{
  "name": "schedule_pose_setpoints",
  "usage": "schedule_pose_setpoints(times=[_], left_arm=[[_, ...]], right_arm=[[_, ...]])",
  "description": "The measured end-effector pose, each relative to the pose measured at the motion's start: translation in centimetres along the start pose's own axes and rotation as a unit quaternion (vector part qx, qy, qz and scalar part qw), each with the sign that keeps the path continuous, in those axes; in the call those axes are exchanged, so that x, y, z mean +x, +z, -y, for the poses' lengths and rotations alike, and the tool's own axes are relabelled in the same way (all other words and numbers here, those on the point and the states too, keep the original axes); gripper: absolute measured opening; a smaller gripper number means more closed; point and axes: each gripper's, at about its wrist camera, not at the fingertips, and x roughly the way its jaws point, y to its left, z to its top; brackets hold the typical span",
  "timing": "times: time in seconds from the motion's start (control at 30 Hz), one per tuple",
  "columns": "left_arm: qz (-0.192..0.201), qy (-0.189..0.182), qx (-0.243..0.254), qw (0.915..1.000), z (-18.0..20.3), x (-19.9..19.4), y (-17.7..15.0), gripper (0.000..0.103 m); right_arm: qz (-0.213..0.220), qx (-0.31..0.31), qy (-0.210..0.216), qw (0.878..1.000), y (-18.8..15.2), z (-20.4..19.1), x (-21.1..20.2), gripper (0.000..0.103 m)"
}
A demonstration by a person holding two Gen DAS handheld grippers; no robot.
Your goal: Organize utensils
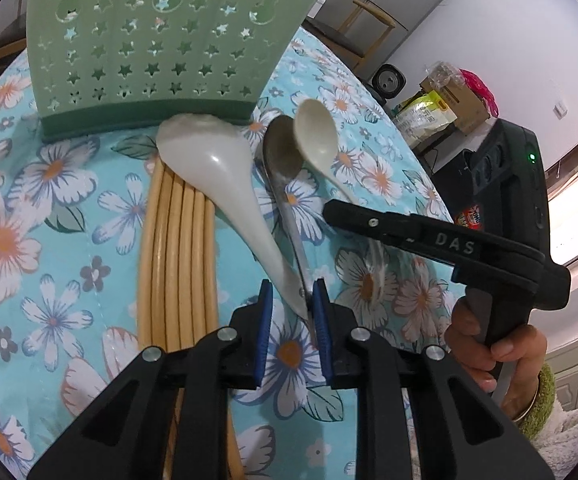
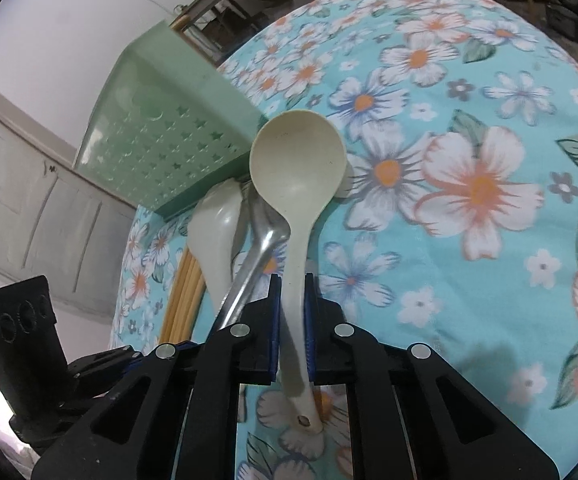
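Both tongs clamped on spoon handles, green holder ahead

Left gripper [image 1: 293,296] pinches the white ladle-spoon [image 1: 213,168] and the metal spoon [image 1: 283,152] together, chopsticks [image 1: 177,240] just left of it; right gripper [image 2: 293,292] grips the beige spoon [image 2: 297,152]. Likely risk: the thin metal handle slides out of the shared pinch, or bowls snag the green holder [image 1: 149,40] beyond.

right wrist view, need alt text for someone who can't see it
The right gripper is shut on the handle of a cream plastic spoon, over a floral tablecloth. Beside it lie a metal spoon, a white ladle and chopsticks, in front of a green utensil holder.
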Motion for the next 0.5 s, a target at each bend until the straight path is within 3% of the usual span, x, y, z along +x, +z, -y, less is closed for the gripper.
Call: schedule_pose_setpoints(times=[0.27, 0.33, 0.5], left_arm=[[-0.016, -0.001, 0.008, 0.9998, 0.8, 1.0, -0.2, 0.019], [-0.014, 0.006, 0.010, 0.9998, 1.0, 1.0, -0.2, 0.010], [-0.005, -0.001, 0.005, 1.0000, 1.4, -0.1, -0.1, 0.006]], right_arm=[[0.010, 0.007, -0.025, 1.000, -1.1, 1.6, -2.4, 0.009], [0.011, 0.007, -0.028, 1.000, -1.4, 1.7, -2.6, 0.009], [0.009, 0.009, -0.028, 1.000, -1.6, 1.9, -2.2, 0.009]])
